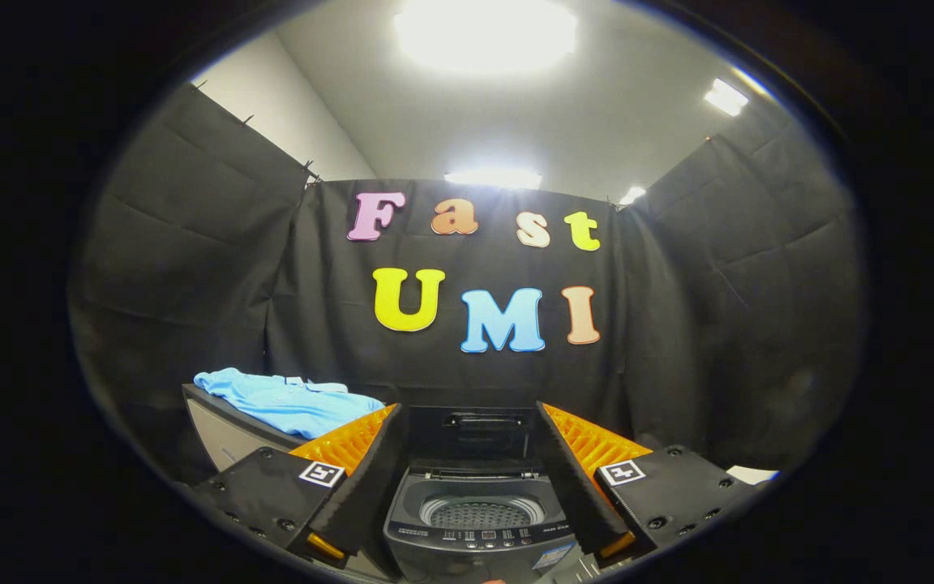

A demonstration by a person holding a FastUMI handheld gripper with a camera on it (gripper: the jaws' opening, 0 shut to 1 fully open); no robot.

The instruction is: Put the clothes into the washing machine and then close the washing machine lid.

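Observation:
A grey top-loading washing machine (471,531) stands just ahead of my fingers, seen between them. Its lid (475,430) is raised upright at the back and the drum (479,513) looks empty. A light blue shirt (293,401) lies crumpled on a grey unit (220,438) to the left of the machine, beyond my left finger. My gripper (471,478) hangs open above the machine, its fingers (362,478) spread wide with nothing between them.
Black cloth walls close the booth behind and on both sides. A pale surface (751,473) peeks out beyond the right finger. Bright ceiling lights (487,32) shine overhead.

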